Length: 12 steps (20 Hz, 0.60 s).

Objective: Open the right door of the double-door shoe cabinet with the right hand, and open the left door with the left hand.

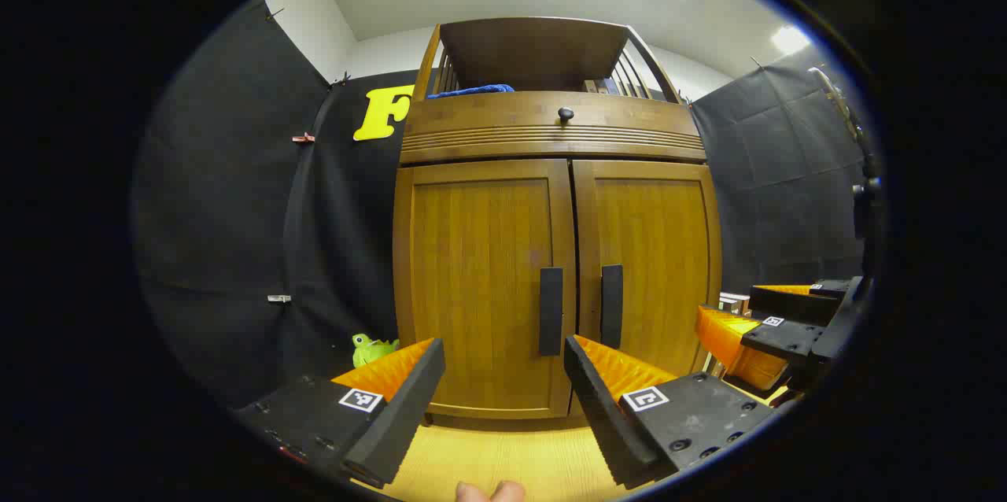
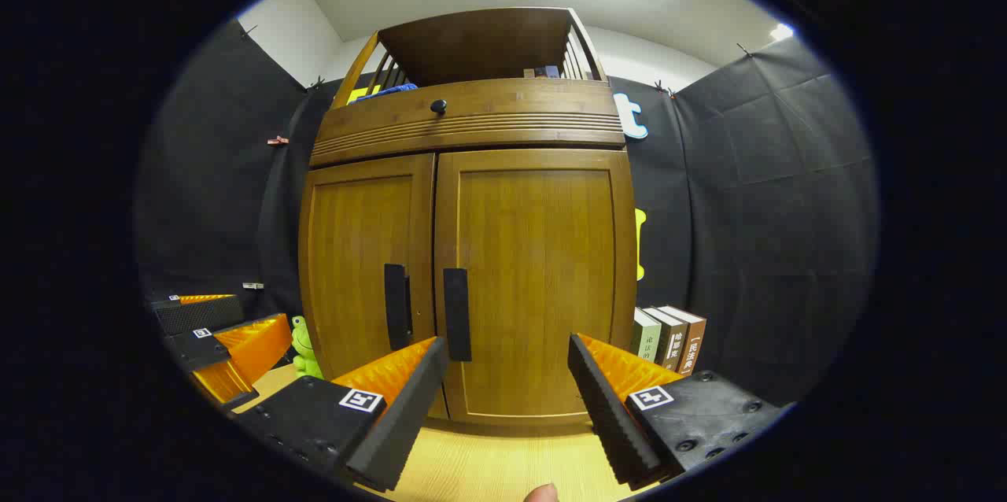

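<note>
Pale wood-grain floor (image 1: 503, 455) lies nearest, with both tools held low over it and short of the cabinet. The left gripper (image 1: 503, 392) has its fingers spread wide with nothing between them; in its own view the left door handle (image 1: 551, 311) stands just above the gap. The right gripper (image 2: 507, 392) is likewise spread and empty, and the right door handle (image 2: 456, 314) sits up and to the left of its gap — not yet lined up. A fingertip of the holding hand shows at the bottom edge of each view.

Beyond them stands the shoe cabinet (image 1: 555, 282), honey-coloured wood, both doors shut. The left door (image 1: 480, 282) and right door (image 2: 535, 282) meet at a centre seam, with the two dark vertical handles close on either side of it. Above the doors runs a ribbed drawer front with a small dark knob (image 1: 566, 114), then a railed shelf holding a blue cloth (image 1: 472, 90).

A green toy frog (image 1: 370, 347) sits at the cabinet's left foot; a row of books (image 2: 669, 338) stands at its right.

Risks, as judged: the handles are so near each other that a wide-spread gripper could straddle both or catch the wrong one. Working both doors together invites the tools to collide at the seam. A swinging door may strike the frog or the books.
</note>
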Tool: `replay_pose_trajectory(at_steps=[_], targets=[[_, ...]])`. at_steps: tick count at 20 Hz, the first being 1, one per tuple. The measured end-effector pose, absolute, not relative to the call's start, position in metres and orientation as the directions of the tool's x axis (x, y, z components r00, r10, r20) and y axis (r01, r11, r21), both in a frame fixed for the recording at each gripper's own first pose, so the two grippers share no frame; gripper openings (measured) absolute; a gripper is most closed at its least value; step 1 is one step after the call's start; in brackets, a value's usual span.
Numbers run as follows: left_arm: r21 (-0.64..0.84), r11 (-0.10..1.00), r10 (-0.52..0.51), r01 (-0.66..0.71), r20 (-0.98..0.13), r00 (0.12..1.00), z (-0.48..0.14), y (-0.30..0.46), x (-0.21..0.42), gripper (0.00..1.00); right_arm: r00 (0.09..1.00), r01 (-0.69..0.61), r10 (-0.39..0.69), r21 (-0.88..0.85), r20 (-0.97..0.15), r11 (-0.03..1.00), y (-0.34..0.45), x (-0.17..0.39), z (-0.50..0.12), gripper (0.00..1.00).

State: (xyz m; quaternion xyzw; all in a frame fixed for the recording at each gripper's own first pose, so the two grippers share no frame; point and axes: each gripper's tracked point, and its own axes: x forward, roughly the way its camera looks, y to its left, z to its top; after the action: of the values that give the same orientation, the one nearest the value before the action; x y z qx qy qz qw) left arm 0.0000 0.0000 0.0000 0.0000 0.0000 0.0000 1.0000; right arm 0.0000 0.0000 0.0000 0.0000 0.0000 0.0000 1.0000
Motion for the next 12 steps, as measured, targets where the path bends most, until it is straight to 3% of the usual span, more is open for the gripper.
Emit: replay_pose_trajectory(at_steps=[12], targets=[[0.005, 1.0, -0.001, 0.001, 0.002, 1.0, -0.0004, 0.0012, -0.001, 0.95, 1.0, -0.009, 0.009, 0.01, 0.002, 1.0, 0.0051, 0.0001, 0.0017, 0.99]])
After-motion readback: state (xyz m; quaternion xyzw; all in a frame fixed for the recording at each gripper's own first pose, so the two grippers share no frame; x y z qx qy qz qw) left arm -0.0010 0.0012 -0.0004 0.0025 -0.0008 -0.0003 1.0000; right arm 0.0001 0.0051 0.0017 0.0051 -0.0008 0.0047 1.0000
